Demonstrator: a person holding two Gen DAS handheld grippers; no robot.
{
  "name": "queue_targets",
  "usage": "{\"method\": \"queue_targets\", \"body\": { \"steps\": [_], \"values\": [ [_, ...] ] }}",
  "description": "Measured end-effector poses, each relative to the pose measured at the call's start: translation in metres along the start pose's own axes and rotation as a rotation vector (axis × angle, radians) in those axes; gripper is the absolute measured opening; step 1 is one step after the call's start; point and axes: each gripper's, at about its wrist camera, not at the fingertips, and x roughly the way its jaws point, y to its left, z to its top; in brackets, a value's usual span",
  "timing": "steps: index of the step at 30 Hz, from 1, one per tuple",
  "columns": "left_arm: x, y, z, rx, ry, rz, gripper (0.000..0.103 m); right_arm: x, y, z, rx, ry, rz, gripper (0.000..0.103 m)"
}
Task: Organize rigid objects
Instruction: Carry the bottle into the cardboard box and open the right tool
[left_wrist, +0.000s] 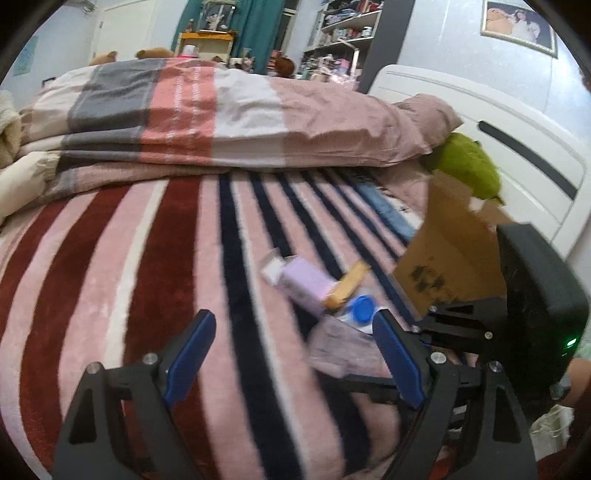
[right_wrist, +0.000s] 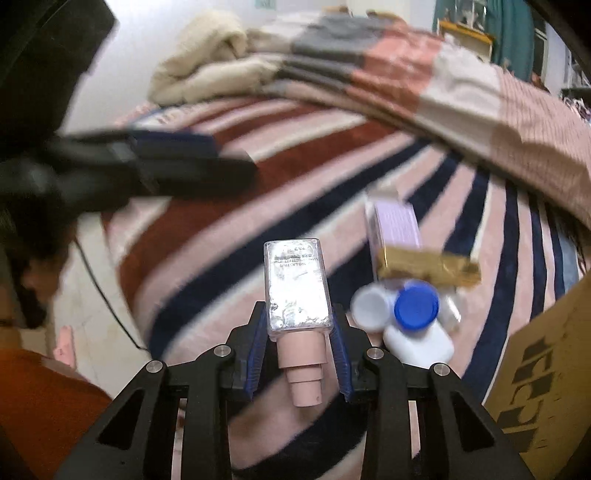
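Observation:
My right gripper (right_wrist: 298, 317) is shut on a silver bottle with a pink cap (right_wrist: 297, 284), held above the striped bed. It shows blurred in the left wrist view (left_wrist: 340, 347). My left gripper (left_wrist: 295, 325) is open and empty over the blanket; it appears blurred in the right wrist view (right_wrist: 192, 162). On the bed lie a lilac box (left_wrist: 304, 282) (right_wrist: 397, 229), a gold wrapped bar (left_wrist: 347, 284) (right_wrist: 430, 267), a blue cap (left_wrist: 362, 310) (right_wrist: 416, 302), a white cap (right_wrist: 371, 306) and a white case (right_wrist: 419, 343).
A cardboard box (left_wrist: 450, 254) (right_wrist: 546, 373) stands at the right on the bed. Folded duvets (left_wrist: 221, 118) lie at the back. A green plush (left_wrist: 469, 162) rests against the white headboard (left_wrist: 517, 155). The bed's left edge drops to the floor (right_wrist: 88, 295).

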Motion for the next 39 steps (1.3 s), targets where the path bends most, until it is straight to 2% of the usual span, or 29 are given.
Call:
{"method": "queue_targets", "body": {
  "steps": [4, 6, 8, 11, 16, 21, 27, 30, 33, 35, 37, 39],
  "values": [
    [-0.013, -0.022, 0.019, 0.014, -0.018, -0.089, 0.084, -0.044, 0.005, 0.021, -0.003, -0.106, 0.035, 0.028],
    [-0.019, -0.035, 0.029, 0.026, -0.031, -0.128, 0.078, -0.067, 0.006, 0.029, -0.012, -0.159, 0.034, 0.028],
    [-0.025, -0.054, 0.044, 0.058, -0.043, -0.176, 0.066, -0.088, 0.004, 0.035, -0.020, -0.204, 0.022, 0.028],
    [-0.024, -0.080, 0.063, 0.097, -0.037, -0.212, 0.055, -0.116, -0.005, 0.037, -0.030, -0.259, -0.023, 0.028],
    [-0.003, -0.129, 0.090, 0.168, 0.004, -0.245, 0.055, -0.148, -0.040, 0.026, 0.021, -0.304, -0.081, 0.028],
    [0.040, -0.175, 0.114, 0.216, 0.089, -0.310, 0.055, -0.171, -0.088, 0.008, 0.123, -0.296, -0.123, 0.028],
    [0.091, -0.208, 0.127, 0.231, 0.209, -0.361, 0.055, -0.179, -0.142, -0.010, 0.243, -0.227, -0.157, 0.028],
    [0.105, -0.215, 0.128, 0.232, 0.247, -0.360, 0.055, -0.173, -0.160, -0.017, 0.272, -0.186, -0.171, 0.028],
    [0.113, -0.223, 0.128, 0.257, 0.263, -0.319, 0.055, -0.170, -0.168, -0.023, 0.276, -0.158, -0.193, 0.029],
    [0.115, -0.224, 0.128, 0.265, 0.268, -0.284, 0.070, -0.167, -0.171, -0.026, 0.282, -0.131, -0.202, 0.029],
    [0.113, -0.223, 0.128, 0.267, 0.253, -0.264, 0.076, -0.166, -0.170, -0.028, 0.272, -0.118, -0.222, 0.036],
    [0.108, -0.220, 0.128, 0.265, 0.239, -0.258, 0.077, -0.166, -0.165, -0.029, 0.260, -0.119, -0.238, 0.045]
  ]
}}
